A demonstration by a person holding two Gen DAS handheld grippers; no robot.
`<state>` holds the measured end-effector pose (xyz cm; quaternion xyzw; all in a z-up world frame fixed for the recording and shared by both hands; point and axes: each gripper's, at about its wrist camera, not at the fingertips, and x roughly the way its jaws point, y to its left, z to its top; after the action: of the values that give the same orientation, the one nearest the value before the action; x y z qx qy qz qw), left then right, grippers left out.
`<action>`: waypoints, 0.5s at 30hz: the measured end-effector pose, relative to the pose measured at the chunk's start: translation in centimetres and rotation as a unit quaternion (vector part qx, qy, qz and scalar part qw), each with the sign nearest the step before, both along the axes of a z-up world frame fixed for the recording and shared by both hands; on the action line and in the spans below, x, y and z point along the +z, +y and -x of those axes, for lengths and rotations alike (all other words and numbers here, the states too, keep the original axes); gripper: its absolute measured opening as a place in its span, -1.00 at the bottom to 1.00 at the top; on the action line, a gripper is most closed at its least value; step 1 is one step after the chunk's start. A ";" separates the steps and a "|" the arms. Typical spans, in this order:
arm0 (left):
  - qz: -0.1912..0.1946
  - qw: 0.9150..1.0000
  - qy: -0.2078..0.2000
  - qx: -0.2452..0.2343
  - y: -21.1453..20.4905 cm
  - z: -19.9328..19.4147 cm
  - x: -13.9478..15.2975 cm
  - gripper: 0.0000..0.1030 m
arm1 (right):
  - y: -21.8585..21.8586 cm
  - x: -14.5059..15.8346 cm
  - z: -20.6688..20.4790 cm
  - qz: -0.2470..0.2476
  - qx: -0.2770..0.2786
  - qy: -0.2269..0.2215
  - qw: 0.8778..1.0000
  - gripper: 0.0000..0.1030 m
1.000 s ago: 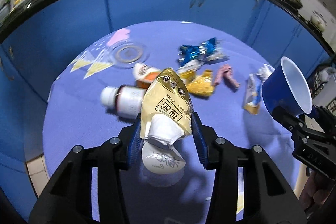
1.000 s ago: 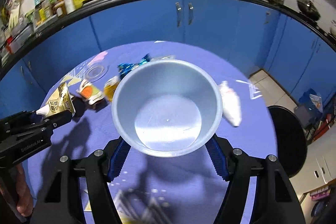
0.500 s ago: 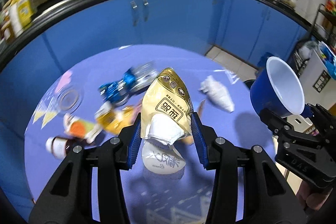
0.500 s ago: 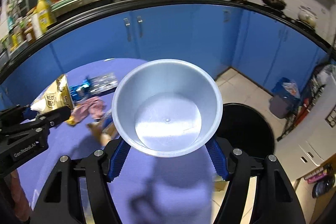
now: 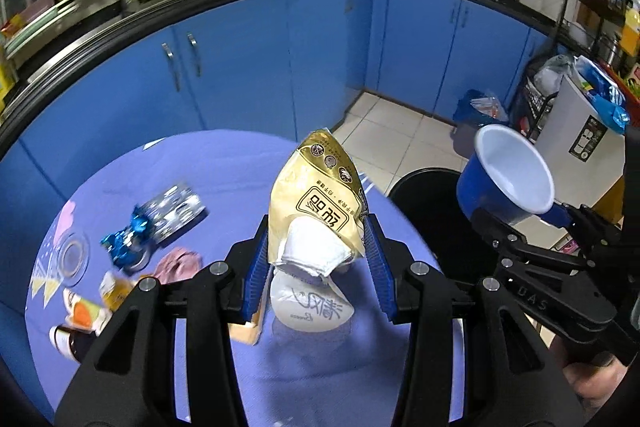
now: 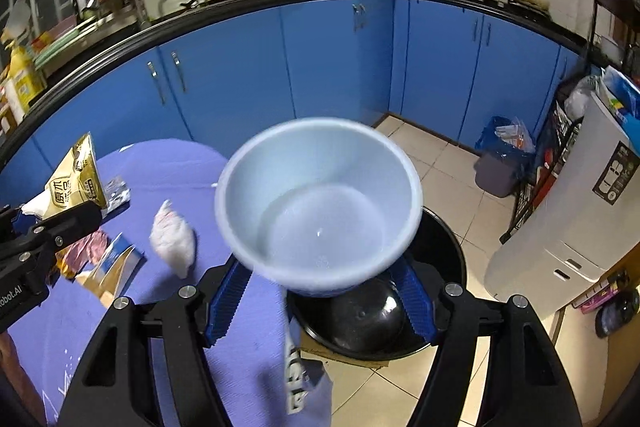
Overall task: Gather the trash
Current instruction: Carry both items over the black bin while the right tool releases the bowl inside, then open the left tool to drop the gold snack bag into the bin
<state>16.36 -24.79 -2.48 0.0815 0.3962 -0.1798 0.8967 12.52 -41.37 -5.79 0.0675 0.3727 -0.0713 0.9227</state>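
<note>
My left gripper [image 5: 316, 267] is shut on a gold snack bag [image 5: 318, 203] with white crumpled paper at its base, held above the purple table [image 5: 224, 167]. The bag also shows at the left of the right wrist view [image 6: 76, 179]. My right gripper [image 6: 320, 291] is shut on a blue cup with a white inside [image 6: 320, 203], held over the table's right edge above the black trash bin [image 6: 440, 307]. The cup [image 5: 508, 175] and bin [image 5: 428, 207] also show at the right of the left wrist view.
Loose trash lies on the table: a blue foil wrapper [image 5: 132, 239], a silver packet [image 5: 176, 211], a pink wrapper [image 5: 180, 263], a brown bottle [image 5: 68, 341], a white crumpled bag [image 6: 172, 239]. Blue cabinets [image 5: 280, 59] stand behind. A white appliance [image 6: 568, 227] stands at the right.
Both grippers have swung right with their loads. The trash bin has come into view under the cup, and the table trash has slid to the left.
</note>
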 end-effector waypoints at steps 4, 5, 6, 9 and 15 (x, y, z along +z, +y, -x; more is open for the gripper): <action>-0.006 1.000 -0.003 -0.008 -2.3 -0.9 0.2 -0.11 | -1.5 0.1 0.1 0.018 -0.012 -0.013 1.000 0.48; -0.007 1.000 -0.003 -0.010 -2.7 -1.1 0.2 -0.11 | -1.9 0.2 0.0 0.022 -0.019 -0.016 0.999 0.64; -0.009 1.000 -0.005 -0.013 -3.5 -1.2 0.3 -0.11 | -2.4 0.2 0.2 0.023 -0.027 -0.023 0.999 0.69; -0.011 1.000 -0.009 -0.022 -5.2 -1.5 0.4 -0.11 | -3.7 0.3 0.4 0.028 -0.046 -0.028 0.998 0.70; -0.014 0.998 -0.004 -0.056 -9.2 -1.4 0.2 -0.10 | -5.8 0.0 1.3 0.064 -0.082 -0.024 0.994 0.70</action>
<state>17.71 -33.97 -2.27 0.1169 0.3898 -0.2239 0.8856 11.17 -47.17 -5.77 0.0404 0.3382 -0.1683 0.9250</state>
